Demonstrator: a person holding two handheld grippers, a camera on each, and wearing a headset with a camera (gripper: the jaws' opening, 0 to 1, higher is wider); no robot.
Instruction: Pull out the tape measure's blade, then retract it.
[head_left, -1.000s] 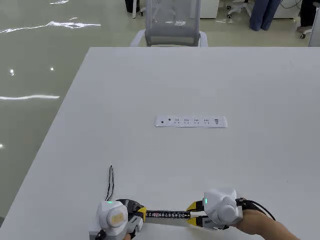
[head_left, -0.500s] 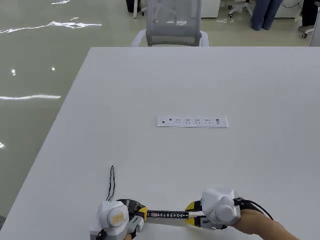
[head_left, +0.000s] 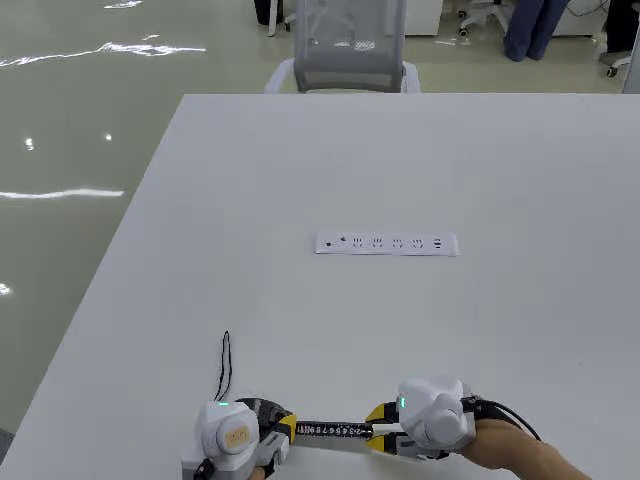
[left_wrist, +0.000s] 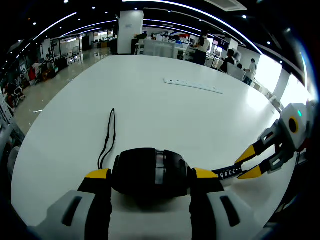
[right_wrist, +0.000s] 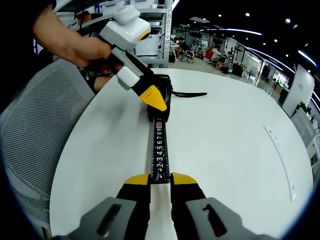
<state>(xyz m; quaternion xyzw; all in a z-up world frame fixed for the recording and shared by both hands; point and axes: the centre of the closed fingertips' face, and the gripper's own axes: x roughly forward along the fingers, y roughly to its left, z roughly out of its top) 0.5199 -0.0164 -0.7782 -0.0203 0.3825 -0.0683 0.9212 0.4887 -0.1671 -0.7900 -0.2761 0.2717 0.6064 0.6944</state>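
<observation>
**Blade partly drawn out, retraction not finished**

At the near edge of the white counter (head_left: 400, 150), the left gripper (left_wrist: 151, 176) has its yellow-tipped jaws clamped on either side of the rounded black tape measure case (left_wrist: 150, 167), which rests on the counter top. Just to its right, the right gripper (right_wrist: 160, 180) has its jaws brought together on the free end of the narrow black blade with white numerals (right_wrist: 158, 147). The blade runs straight from the case's mouth to those jaws, low over the counter. I cannot tell whether it touches the surface.

As I judge it, the first half of the task is at least under way. A short run of blade is exposed, and the two grippers are near each other. This moment alone does not tell whether the blade is going out or coming back. Either way, the blade's return into the case is still to be finished.

Just beyond the case, a thin black looped cord (head_left: 222, 365) lies on the counter, trailing toward the far side. Mid-counter and well apart lies a flat white power strip (head_left: 386, 243). A grey mesh office chair (head_left: 345, 40) stands at the far edge.
</observation>
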